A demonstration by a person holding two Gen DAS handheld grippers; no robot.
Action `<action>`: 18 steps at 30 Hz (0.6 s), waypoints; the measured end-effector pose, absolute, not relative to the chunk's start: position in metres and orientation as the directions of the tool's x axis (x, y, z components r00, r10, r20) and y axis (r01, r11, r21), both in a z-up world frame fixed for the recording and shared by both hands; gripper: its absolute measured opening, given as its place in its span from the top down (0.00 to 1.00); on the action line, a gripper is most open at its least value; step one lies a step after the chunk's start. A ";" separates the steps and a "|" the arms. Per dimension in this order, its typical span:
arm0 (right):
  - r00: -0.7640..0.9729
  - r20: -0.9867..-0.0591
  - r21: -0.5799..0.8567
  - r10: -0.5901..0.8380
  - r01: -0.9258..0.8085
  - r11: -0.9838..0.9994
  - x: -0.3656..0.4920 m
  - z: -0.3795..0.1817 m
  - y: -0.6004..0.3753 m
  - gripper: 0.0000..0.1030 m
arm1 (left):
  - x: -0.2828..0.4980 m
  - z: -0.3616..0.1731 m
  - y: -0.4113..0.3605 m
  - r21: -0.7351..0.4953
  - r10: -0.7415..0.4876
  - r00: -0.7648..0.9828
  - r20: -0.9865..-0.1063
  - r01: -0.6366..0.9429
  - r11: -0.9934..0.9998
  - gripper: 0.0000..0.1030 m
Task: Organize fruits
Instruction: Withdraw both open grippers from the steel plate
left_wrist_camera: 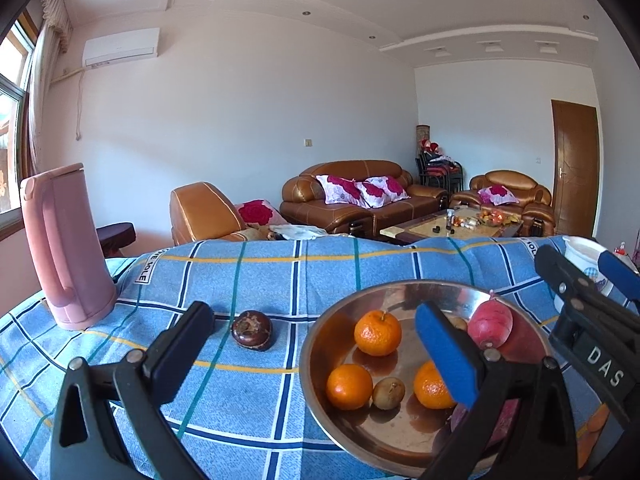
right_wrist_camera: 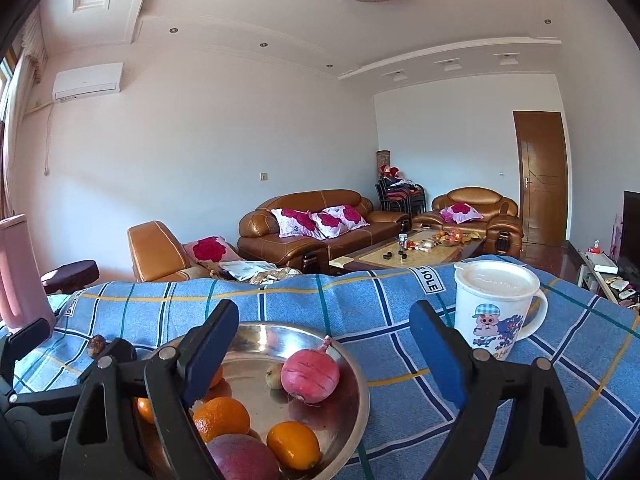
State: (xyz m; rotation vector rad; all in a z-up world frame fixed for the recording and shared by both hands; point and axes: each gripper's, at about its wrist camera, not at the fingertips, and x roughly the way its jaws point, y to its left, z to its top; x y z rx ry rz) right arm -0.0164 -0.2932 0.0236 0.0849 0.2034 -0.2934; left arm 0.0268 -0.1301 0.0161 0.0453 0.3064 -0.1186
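A metal bowl [left_wrist_camera: 316, 344] on the blue checked cloth holds three oranges [left_wrist_camera: 377, 332], a small brown fruit [left_wrist_camera: 388, 393] and a pink radish-like bulb [left_wrist_camera: 490, 322]. A dark purple fruit [left_wrist_camera: 252, 330] lies on the cloth left of the bowl. My left gripper [left_wrist_camera: 316, 350] hovers open over the bowl's left rim, nothing between its pads. My right gripper [right_wrist_camera: 326, 340] is open above the bowl [right_wrist_camera: 362, 384], with the pink bulb [right_wrist_camera: 310, 376] below the gap. A reddish fruit [right_wrist_camera: 240, 458] and oranges [right_wrist_camera: 293, 444] lie at the bowl's near side.
A pink kettle [left_wrist_camera: 64, 252] stands at the table's left end. A white lidded mug [right_wrist_camera: 496, 312] with a cartoon pig stands right of the bowl. Beyond the table's far edge are brown leather sofas [left_wrist_camera: 356, 196] and a low coffee table [left_wrist_camera: 448, 226].
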 end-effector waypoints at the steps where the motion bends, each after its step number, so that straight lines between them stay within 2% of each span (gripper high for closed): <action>1: 0.936 -0.213 0.056 -0.278 0.296 0.953 -0.017 0.024 -0.292 0.14 | 0.025 0.016 -0.128 0.021 -0.107 0.947 -0.302 0.119 0.993 0.00; 8: 0.921 -0.267 0.109 -0.283 0.320 0.941 -0.026 0.020 -0.294 0.14 | 0.020 0.014 -0.116 -0.001 -0.122 0.940 -0.317 0.128 0.992 0.00; 18: 0.917 -0.263 0.087 -0.300 0.332 0.939 -0.035 0.021 -0.264 0.14 | 0.014 0.014 -0.093 0.003 -0.108 0.941 -0.320 0.115 0.993 0.00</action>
